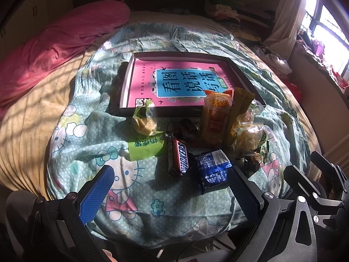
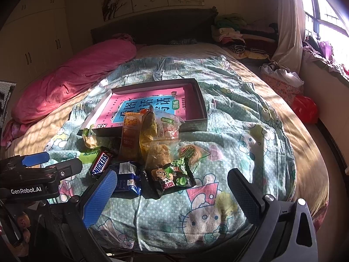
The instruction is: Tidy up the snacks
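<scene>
A heap of snacks lies on the bed in front of a shallow grey box [image 1: 127,80] [image 2: 201,100] whose floor shows a pink and blue printed sheet. In the heap are a Snickers bar [image 1: 180,156] [image 2: 100,161], a blue foil pack [image 1: 212,169] [image 2: 127,179], an orange pack [image 1: 214,118] [image 2: 130,133], a green-labelled pastry bag [image 1: 145,122], clear bags of yellow pastry [image 2: 160,150] and a dark cartoon pack [image 2: 172,175]. My left gripper [image 1: 170,182] is open just short of the Snickers bar and blue pack. My right gripper [image 2: 172,184] is open around the cartoon pack's near end.
The snacks rest on a rumpled cartoon-cat quilt [image 1: 135,174] [image 2: 202,216]. A pink duvet [image 1: 54,43] lies at the left. Folded clothes [image 2: 231,32] are stacked by the headboard, a window and curtain [image 2: 288,21] at the right. The left gripper's body [image 2: 32,176] shows in the right wrist view.
</scene>
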